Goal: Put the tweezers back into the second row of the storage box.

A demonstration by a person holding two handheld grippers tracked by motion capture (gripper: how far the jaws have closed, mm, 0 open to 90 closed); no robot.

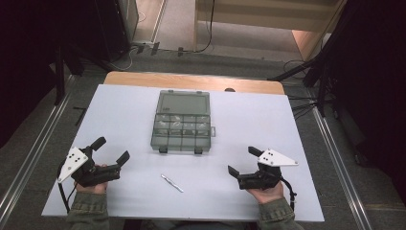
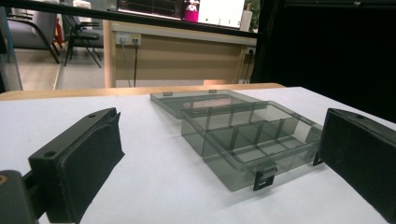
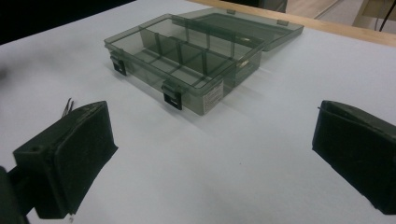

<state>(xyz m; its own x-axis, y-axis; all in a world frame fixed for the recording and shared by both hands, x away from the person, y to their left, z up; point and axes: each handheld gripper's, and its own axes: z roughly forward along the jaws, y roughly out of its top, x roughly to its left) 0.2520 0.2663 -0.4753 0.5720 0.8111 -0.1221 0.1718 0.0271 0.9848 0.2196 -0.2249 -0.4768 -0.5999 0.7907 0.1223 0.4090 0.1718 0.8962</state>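
I hold my left gripper (image 1: 113, 149) and my right gripper (image 1: 243, 161) low at the near edge of the white table (image 1: 119, 110), jaws spread wide and empty, each angled inward so both face the middle. Between them, nearer me, lies a slim pair of tweezers (image 1: 172, 183), free on the table, within easy reach of either claw. Beyond it sits the smoky compartment box (image 1: 182, 133), lid (image 1: 184, 102) folded flat behind, latches toward me; I judge it is laid open so its cells can be reached from above
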